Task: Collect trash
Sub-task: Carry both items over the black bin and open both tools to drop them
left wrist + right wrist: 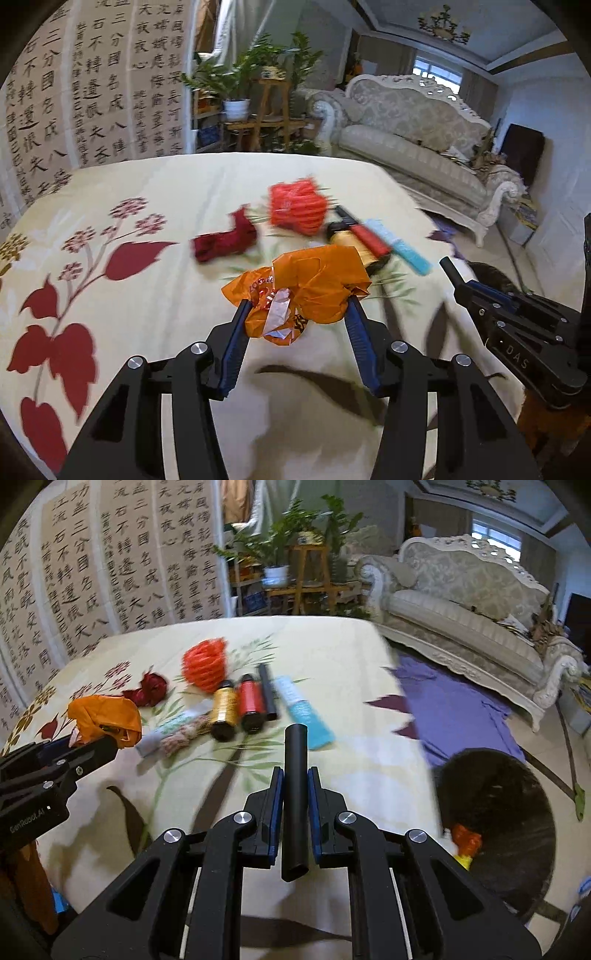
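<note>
Both fingers pairs grip — right gripper (295, 775) clamps black tube (295, 797) lengthwise, pointing forward; left gripper (297, 308) pinches orange wrapper (310, 288).

The left gripper (295, 306) points downward, its jaws half apart and pressing on a crumpled bag. The right gripper (295, 775) also points downward, jaws closed on a tube.
</note>
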A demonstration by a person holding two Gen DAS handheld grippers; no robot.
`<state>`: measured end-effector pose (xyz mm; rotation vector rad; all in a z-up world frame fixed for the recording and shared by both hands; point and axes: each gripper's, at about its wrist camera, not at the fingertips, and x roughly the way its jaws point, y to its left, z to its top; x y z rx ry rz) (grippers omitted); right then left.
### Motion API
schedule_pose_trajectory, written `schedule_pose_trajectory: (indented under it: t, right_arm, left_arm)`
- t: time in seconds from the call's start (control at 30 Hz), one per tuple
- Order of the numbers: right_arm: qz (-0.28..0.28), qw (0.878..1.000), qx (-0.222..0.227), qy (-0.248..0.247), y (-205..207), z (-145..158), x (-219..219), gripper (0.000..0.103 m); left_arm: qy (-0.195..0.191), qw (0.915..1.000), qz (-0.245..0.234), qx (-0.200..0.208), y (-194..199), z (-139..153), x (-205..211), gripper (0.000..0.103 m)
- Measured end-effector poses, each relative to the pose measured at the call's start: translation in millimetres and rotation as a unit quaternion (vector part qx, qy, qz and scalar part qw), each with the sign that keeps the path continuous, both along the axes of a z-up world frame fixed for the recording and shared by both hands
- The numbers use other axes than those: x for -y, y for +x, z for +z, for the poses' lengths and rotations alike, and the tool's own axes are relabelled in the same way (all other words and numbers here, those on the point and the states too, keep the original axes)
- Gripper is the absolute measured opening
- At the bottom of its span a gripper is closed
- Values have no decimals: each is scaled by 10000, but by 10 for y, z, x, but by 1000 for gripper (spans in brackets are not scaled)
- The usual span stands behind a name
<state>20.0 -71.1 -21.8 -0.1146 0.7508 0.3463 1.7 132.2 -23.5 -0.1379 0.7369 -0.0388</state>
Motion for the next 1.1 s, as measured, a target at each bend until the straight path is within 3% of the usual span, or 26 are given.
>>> schedule_pose_trajectory:
  t: [0.23, 0.5, 0.73, 1.1]
  right_arm:
    - [-771, 9969, 143, -18, -43, 63, 638, 13]
    - [-1639, 9862, 226, 58, -37, 55, 1414, 13]
    - [-2049, 9784, 247, 132, -8, -34, 1861, 13]
    - [-2381, 9705, 244, 275, 184, -166, 2261, 13]
  left_arm:
    - [-32, 9982, -591, 135, 134, 81, 609, 51]
    - [61, 9904, -1357, 241, 304, 87, 1398, 51]
    - [76, 9838, -1791, 92, 503, 29, 1933, 51]
    - [409, 9758, -2146, 96, 738, -47, 2538, 52]
